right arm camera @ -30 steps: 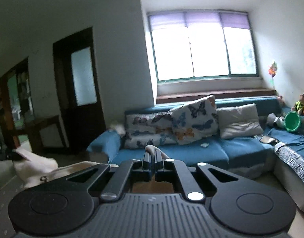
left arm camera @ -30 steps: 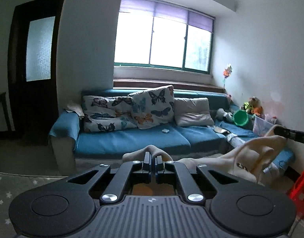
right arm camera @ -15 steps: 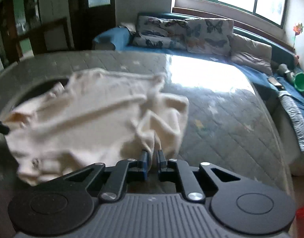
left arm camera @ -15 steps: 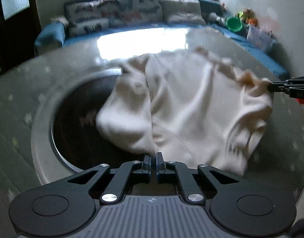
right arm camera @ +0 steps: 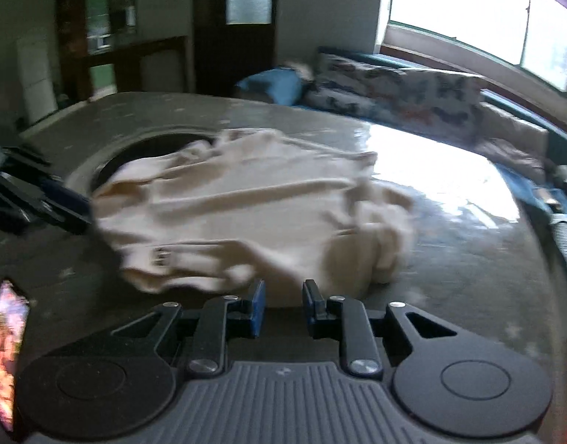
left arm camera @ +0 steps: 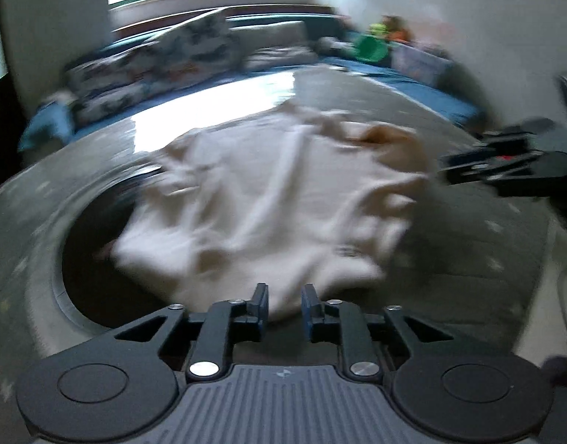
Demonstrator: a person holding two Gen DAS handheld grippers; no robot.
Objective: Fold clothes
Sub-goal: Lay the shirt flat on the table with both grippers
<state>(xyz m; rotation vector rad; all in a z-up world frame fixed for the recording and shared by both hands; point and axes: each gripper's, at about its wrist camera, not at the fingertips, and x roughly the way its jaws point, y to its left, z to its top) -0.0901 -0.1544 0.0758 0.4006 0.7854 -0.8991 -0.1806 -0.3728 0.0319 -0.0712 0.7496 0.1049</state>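
Cream garment [left arm camera: 268,199] edge between both opening tongs, left [left arm camera: 284,305], right [right arm camera: 283,303]; pads released.

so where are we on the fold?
Early. Done: cream garment laid on the grey table, still rumpled, one edge over a dark round patch. In hand: left gripper and right gripper jaws opening, letting the hem go. Left: smoothing, every fold.

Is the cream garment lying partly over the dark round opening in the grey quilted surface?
Yes: in the left wrist view the cream garment drapes across the right side of the dark round opening in the grey quilted surface.
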